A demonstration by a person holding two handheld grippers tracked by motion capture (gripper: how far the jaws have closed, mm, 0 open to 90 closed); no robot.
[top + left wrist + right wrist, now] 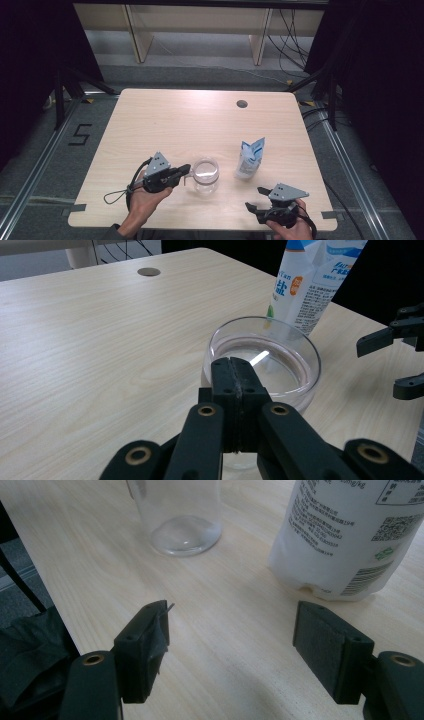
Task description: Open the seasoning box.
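Both black two-jaw hand-held grippers, left [186, 170] and right [255, 197], carry grey three-cornered top plates, brass-coloured pivot rivets, dark textured pads [327, 637] and trailing black cables [116, 195].

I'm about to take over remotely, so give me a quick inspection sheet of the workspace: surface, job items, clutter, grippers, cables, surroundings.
Surface: light wooden table, bare apart from the job's things; round cable hole near the far edge.
Job's things: clear glass jar, upright, looks empty; white and blue pouch, upright, to the jar's right and apart from it.
Clutter: nothing seen.
Grippers: left gripper shut, its jaws pressed together at the jar's near rim; whether they pinch the glass cannot be told. Right gripper open, nothing between its jaws, short of the pouch.
Cables: a black cable loops from the left gripper over the table's near edge.
Surroundings: grey floor, black curtains at both sides, wooden furniture legs beyond the table.
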